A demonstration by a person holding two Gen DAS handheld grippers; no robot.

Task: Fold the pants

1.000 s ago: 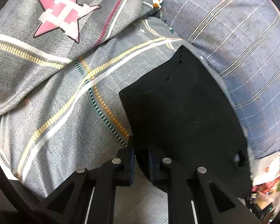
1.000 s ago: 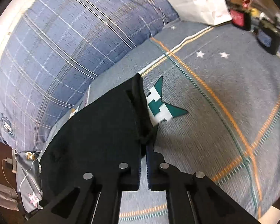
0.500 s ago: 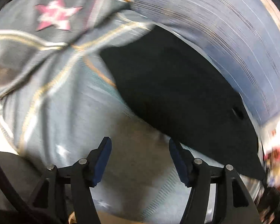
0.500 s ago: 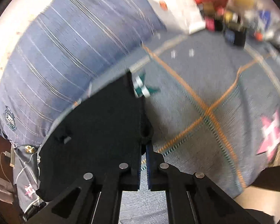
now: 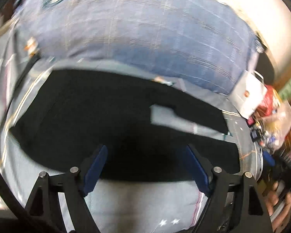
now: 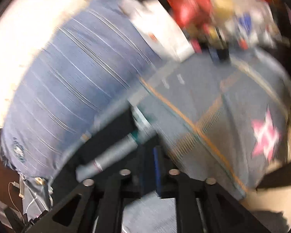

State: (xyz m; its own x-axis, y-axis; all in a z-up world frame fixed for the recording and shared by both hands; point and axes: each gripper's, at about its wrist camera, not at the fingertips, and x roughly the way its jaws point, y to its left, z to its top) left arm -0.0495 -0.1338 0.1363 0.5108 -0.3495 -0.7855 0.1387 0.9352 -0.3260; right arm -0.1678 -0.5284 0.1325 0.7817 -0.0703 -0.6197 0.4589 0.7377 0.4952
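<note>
The black pants (image 5: 114, 124) lie spread on the grey bedsheet (image 5: 145, 203), with a strip of sheet showing between the two legs at the right. My left gripper (image 5: 145, 165) is open and empty, just above the near edge of the pants. In the blurred right wrist view the pants (image 6: 114, 134) lie at lower left. My right gripper (image 6: 151, 170) has its jaws almost together; the blur hides whether cloth is still between them.
A large blue plaid pillow (image 5: 145, 35) lies behind the pants. A white paper bag (image 5: 248, 95) and cluttered red and clear packages (image 5: 271, 116) sit at the right. The sheet has orange stripes and a pink star (image 6: 265, 134).
My left gripper has let go of the pants, opened and swung round to face them squarely. My right gripper has lifted and turned; both views are blurred by motion.
</note>
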